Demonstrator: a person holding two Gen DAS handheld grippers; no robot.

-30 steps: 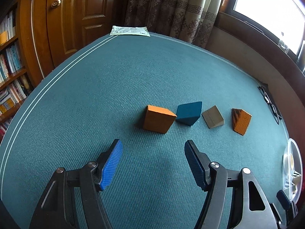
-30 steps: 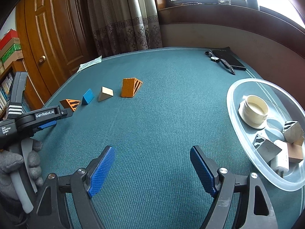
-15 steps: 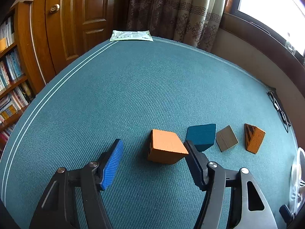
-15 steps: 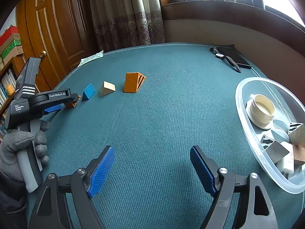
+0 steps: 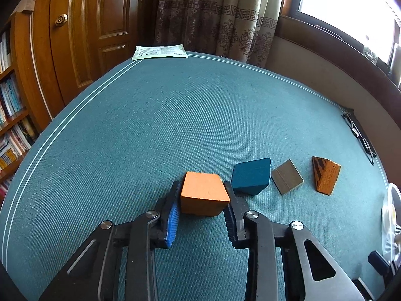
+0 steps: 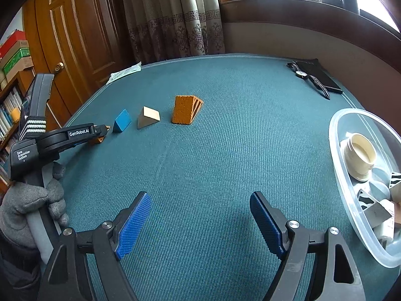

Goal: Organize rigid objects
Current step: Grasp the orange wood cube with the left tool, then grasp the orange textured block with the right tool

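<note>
1. The left gripper (image 5: 202, 202) is clamped on the orange block (image 5: 204, 193), its blue pads pressed flat against the block's two sides; the block sits on the teal table cover (image 5: 175, 115)
2. From the right wrist view the same left gripper (image 6: 100, 131) shows side-on at the left edge, held by a hand in a grey glove (image 6: 27, 200), with only a corner of the orange block peeking past its tip
3. The right gripper (image 6: 200, 223) hovers over bare cover with its jaws spread wide and nothing between them
4. Just right of the held block, in a row, lie a blue wedge (image 5: 250, 175), a pale wooden wedge (image 5: 287, 176) and an orange wedge with dark stripes (image 5: 325, 175); the blue wedge is very close to the gripper's right finger, and whether they touch cannot be told
5. A clear plastic bowl (image 6: 337, 150) stands at the right edge of the table, holding a cream cup (image 6: 359, 154) and several more blocks, some zebra-striped
6. Farther off, a watch (image 6: 309, 77) lies beside a dark flat case (image 6: 323, 79) near the wall, and a printed paper sheet (image 5: 159, 52) lies at the far table edge by the curtain (image 5: 213, 25) and wooden door (image 5: 95, 25)
</note>
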